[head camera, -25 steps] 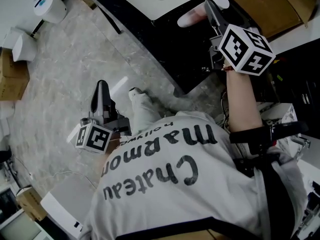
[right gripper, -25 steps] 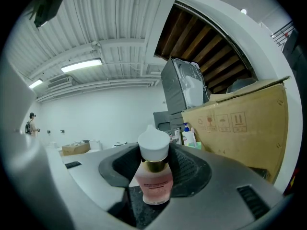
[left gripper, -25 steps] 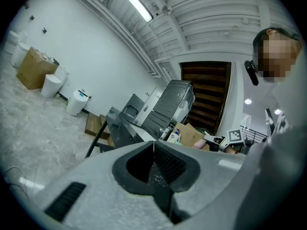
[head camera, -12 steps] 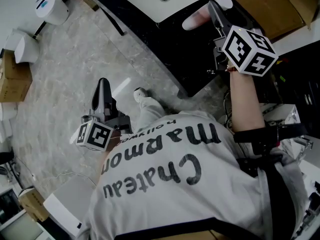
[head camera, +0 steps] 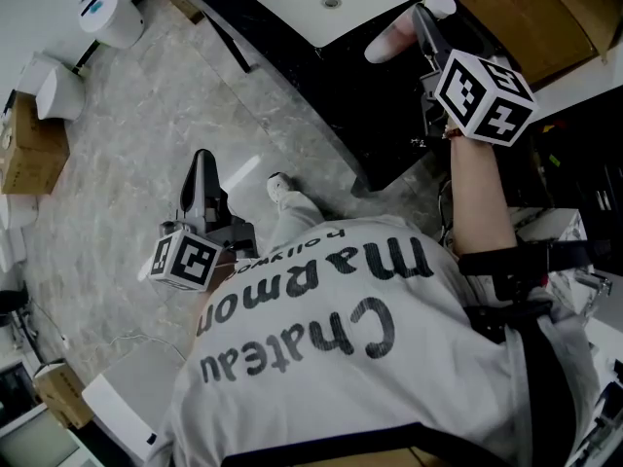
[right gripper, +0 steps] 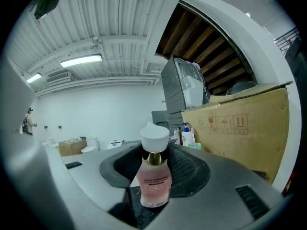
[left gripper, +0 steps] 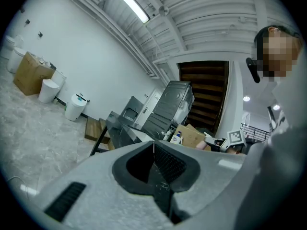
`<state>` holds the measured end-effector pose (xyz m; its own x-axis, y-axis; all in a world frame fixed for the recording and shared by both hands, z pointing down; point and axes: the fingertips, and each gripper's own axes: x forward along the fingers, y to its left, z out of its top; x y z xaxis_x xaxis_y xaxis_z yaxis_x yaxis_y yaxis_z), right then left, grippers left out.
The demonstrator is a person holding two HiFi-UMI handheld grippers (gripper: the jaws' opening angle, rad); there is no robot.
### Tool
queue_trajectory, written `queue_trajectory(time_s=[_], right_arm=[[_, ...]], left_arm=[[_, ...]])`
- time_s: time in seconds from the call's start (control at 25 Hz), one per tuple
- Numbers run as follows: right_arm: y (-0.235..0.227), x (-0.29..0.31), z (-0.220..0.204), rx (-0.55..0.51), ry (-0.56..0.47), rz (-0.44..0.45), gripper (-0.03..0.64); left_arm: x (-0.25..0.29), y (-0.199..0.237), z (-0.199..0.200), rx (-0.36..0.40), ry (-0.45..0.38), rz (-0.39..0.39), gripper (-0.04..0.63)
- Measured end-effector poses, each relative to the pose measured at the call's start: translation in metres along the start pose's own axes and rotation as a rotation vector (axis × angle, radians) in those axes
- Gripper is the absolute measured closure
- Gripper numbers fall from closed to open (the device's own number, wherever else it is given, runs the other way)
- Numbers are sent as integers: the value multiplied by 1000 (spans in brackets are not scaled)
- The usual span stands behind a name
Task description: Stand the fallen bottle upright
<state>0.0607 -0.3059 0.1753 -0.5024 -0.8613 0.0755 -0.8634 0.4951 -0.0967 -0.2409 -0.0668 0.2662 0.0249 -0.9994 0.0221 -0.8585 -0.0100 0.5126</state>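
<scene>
Right gripper view: right hand-held gripper, jaws just closed further, pinches the upright pink bottle at frame centre; premature release risks toppling.

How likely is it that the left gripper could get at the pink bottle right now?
Probably not. The left gripper hangs shut, low over the floor, while the pink bottle is up at the black counter, between the jaws of the right gripper, which have just closed further on it.
</scene>
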Motion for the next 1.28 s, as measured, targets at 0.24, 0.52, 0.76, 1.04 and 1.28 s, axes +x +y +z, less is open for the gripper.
queue_trajectory(time_s=[0.24, 0.52, 0.76, 1.04, 1.28], right_arm=[[4, 7, 1, -19, 5, -19, 454], [11, 14, 1, -46, 14, -29, 456], [12, 22, 4, -48, 19, -44, 456], [15, 34, 3, -58, 49, -76, 456], [19, 45, 2, -64, 79, -123, 456]], left_arm=[[-2, 7, 10, 4, -34, 3, 578], [2, 14, 14, 3, -42, -1, 578], [16, 24, 22, 1, -46, -19, 578], [52, 40, 33, -13, -23, -55, 577], [93, 53, 47, -14, 10, -127, 577]])
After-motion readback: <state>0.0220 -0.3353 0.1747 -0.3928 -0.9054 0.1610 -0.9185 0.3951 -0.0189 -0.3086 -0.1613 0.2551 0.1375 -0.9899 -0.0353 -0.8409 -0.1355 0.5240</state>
